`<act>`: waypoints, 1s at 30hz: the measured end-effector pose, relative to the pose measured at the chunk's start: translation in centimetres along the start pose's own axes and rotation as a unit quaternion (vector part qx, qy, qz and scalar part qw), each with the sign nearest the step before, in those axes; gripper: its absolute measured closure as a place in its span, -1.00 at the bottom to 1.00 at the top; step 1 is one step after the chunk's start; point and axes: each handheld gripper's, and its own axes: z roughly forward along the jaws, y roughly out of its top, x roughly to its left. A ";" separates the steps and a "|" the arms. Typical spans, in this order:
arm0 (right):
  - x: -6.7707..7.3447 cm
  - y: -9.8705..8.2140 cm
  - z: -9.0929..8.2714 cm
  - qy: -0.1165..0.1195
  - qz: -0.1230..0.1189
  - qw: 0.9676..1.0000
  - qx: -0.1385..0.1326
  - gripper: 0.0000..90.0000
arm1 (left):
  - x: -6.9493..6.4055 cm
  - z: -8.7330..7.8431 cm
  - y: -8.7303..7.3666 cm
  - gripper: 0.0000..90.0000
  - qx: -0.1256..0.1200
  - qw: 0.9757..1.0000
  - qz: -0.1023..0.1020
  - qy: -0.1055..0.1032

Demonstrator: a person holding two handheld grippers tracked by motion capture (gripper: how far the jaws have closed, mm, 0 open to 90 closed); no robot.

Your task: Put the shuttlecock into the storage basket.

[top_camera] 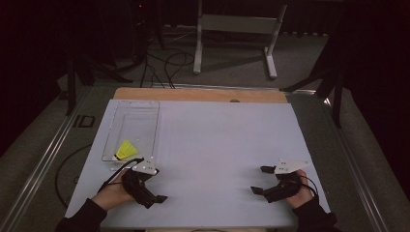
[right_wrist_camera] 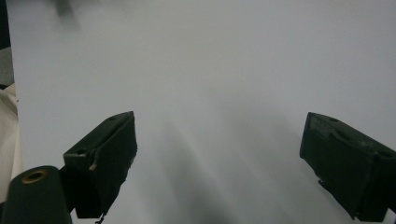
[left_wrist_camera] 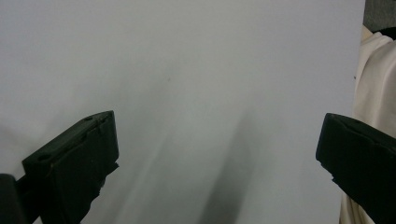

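Both the left tool [top_camera: 153,186] and right tool [top_camera: 259,180] rested wide open and empty on the tabletop [top_camera: 217,140]; reaching carelessly risked crushing the yellow shuttlecock [top_camera: 126,150] or tipping its clear tray [top_camera: 109,140].

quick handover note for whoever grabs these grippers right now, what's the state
Left gripper: open, holds nothing, low over the white board near its front left, just in front of the clear tray.
Right gripper: open, holds nothing, low over the board near its front right.
Things: a yellow shuttlecock lies in the near end of the tray, at the board's left.
Done: the shuttlecock is in the tray.
Left: nothing else shows on the board to pick up; check whether more is to come before moving.
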 end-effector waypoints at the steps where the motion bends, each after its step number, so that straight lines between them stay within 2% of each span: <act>1: 0.0 0.0 0.0 0.000 0.000 1.000 0.000 -0.75 | 0.0 0.0 0.0 -1.00 0.000 1.000 0.000 0.000; 4: 0.0 0.0 0.0 -0.001 0.000 1.000 -0.001 -0.75 | 0.1 -0.2 -1.0 -1.00 -0.006 1.000 -0.011 0.008; 6: 0.1 0.0 -0.1 -0.001 0.001 1.000 0.000 -0.75 | 0.1 -0.2 -1.0 -1.00 -0.006 1.000 -0.011 0.008; 10: 0.1 -0.1 0.0 -0.002 -0.001 1.000 0.002 -0.75 | 0.2 -1.0 -2.3 -1.00 -0.023 0.999 -0.028 0.023; 13: 0.1 -0.2 0.0 -0.003 -0.004 1.000 0.001 -0.75 | 0.2 -1.3 -2.7 -1.00 -0.023 0.999 -0.029 0.028; 16: 0.1 -0.2 0.0 -0.004 -0.005 1.000 0.001 -0.75 | 0.3 -1.8 -3.5 -1.00 -0.033 0.998 -0.036 0.037; 20: 0.1 -0.4 -0.2 -0.005 -0.002 1.000 0.001 -0.75 | 0.4 -2.6 -4.7 -1.00 -0.058 0.996 -0.046 0.045; 22: 0.1 -0.4 -0.2 -0.005 -0.002 1.000 0.000 -0.75 | 0.5 -2.8 -5.0 -1.00 -0.059 0.996 -0.048 0.049; 27: 0.2 -0.4 -0.1 -0.005 0.000 1.000 0.000 -0.75 | 0.5 -3.1 -5.6 -1.00 -0.090 0.994 -0.052 0.042; 30: 0.1 -0.5 -0.1 -0.005 -0.001 1.000 0.001 -0.75 | 0.7 -2.8 -5.8 -1.00 -0.099 0.993 -0.060 0.025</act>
